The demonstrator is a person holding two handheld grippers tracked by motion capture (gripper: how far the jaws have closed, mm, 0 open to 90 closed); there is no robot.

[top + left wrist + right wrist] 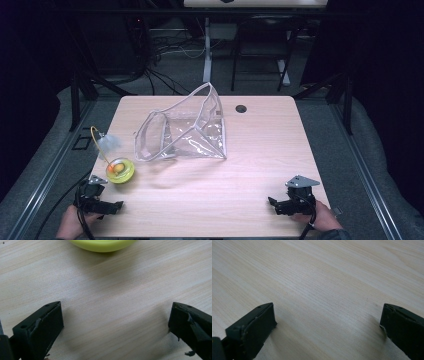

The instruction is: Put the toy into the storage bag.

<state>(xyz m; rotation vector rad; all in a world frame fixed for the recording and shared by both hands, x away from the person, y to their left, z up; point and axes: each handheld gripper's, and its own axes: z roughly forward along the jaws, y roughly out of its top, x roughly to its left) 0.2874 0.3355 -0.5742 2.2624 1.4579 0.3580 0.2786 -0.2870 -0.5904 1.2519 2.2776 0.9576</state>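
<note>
High view: my left gripper [118,205] rests at seven o'clock, right gripper [272,202] at five, clear bag [182,131] at centre. Left gripper view: jaws spread, toy [102,244] at twelve, possibly a feather toy; I'd approach it squarely. Right gripper view: jaws spread over the bare table [324,285].

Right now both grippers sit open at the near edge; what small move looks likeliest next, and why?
Probably the left gripper edges forward to the yellow-green toy: its jaws are open and empty, the toy lies just ahead, and the clear bag gapes beyond.
</note>
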